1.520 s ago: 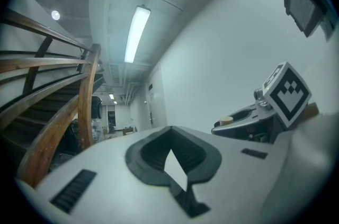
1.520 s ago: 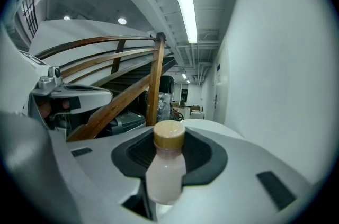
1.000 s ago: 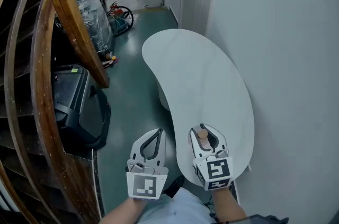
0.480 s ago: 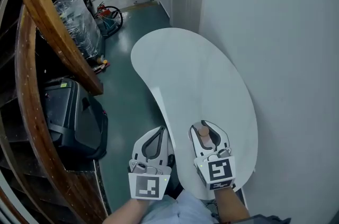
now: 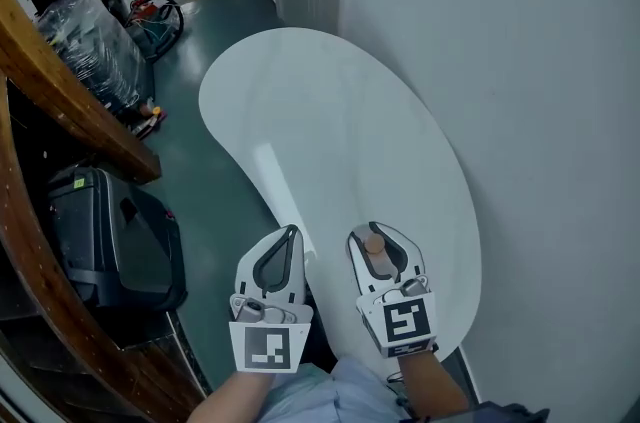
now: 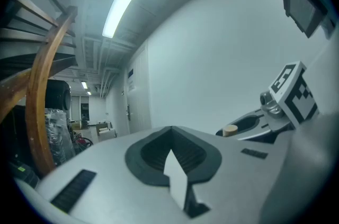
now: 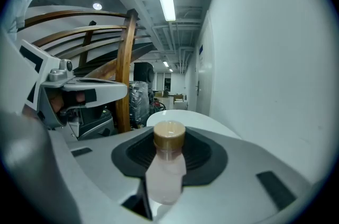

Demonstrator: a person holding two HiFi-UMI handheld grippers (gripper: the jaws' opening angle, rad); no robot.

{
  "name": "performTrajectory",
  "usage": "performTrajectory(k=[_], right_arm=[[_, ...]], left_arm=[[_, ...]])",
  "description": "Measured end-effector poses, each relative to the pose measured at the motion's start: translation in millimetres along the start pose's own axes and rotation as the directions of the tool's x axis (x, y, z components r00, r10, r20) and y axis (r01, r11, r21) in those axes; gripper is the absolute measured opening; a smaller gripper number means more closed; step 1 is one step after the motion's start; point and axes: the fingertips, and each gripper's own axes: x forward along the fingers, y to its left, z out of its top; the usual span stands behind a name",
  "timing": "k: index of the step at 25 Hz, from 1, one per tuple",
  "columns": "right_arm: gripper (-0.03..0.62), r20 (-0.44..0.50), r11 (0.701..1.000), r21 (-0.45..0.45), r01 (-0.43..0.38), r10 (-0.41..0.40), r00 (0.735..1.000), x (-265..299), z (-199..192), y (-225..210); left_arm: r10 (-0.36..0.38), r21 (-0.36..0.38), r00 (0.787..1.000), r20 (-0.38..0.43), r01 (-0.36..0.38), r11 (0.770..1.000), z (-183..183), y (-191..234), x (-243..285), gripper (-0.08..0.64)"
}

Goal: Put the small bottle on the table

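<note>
The small bottle (image 7: 166, 167) is standing upright in the right gripper (image 5: 373, 232), whose jaws are clamping its pale body below the tan cap. It is hovering over the near end of the white bench (image 5: 330, 131), apparently not yet resting on it. The left gripper (image 5: 289, 234) is idling alongside, jaws together and empty. Lowering and releasing the bottle are seemingly all that is remaining.

One small bottle (image 7: 167, 164), one table (image 5: 330, 131)
</note>
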Motion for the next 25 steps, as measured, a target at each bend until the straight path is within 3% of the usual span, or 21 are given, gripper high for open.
performTrajectory(k=[5, 8, 9, 11, 12, 14, 15, 17, 19, 23, 25], right_arm=[[0.118, -0.013, 1.0, -0.021, 0.02, -0.02, 1.0, 6, -14, -11], [0.118, -0.066, 0.998, 0.042, 0.036, -0.033, 0.997, 8, -27, -14], [0.118, -0.08, 0.998, 0.057, 0.041, -0.036, 0.996, 9, -31, -14], [0.118, -0.086, 0.997, 0.061, 0.043, -0.037, 0.996, 12, -36, -16], [0.118, -0.077, 0.998, 0.047, 0.04, -0.036, 0.996, 14, -37, -18], [0.118, -0.053, 0.999, 0.01, 0.034, -0.033, 0.998, 20, -38, -22], [0.118, -0.053, 0.999, 0.006, 0.035, -0.035, 0.998, 22, -40, -24], [0.118, -0.079, 0.998, 0.039, 0.046, -0.043, 0.996, 26, -48, -25], [0.118, -0.111, 0.995, 0.083, 0.059, -0.05, 0.993, 27, -57, -24], [0.118, -0.131, 0.994, 0.09, 0.067, -0.055, 0.99, 35, -70, -24], [0.118, -0.127, 0.993, 0.088, 0.073, -0.062, 0.99, 38, -73, -25]], left_arm=[[-0.062, -0.021, 0.998, -0.031, 0.061, 0.998, -12, -12, 16, 0.002], [-0.09, -0.049, 0.995, -0.046, 0.088, 0.995, -18, -19, 23, 0.002], [-0.081, -0.105, 0.995, -0.052, 0.075, 0.992, -22, -20, 25, 0.002], [-0.039, -0.281, 0.997, -0.074, 0.017, 0.96, -31, -21, 27, 0.002], [-0.048, -0.286, 0.995, -0.083, 0.022, 0.958, -33, -22, 28, 0.002], [-0.102, -0.186, 0.99, -0.099, 0.082, 0.979, -37, -25, 33, 0.002], [-0.095, -0.222, 0.989, -0.112, 0.069, 0.973, -41, -25, 35, 0.002], [-0.051, -0.381, 0.989, -0.142, -0.007, 0.925, -52, -24, 36, 0.002], [-0.047, -0.441, 0.986, -0.162, -0.03, 0.897, -60, -25, 36, 0.002], [-0.09, -0.433, 0.978, -0.186, 0.001, 0.901, -74, -30, 39, 0.002], [-0.133, -0.378, 0.972, -0.193, 0.051, 0.924, -78, -33, 41, 0.002]])
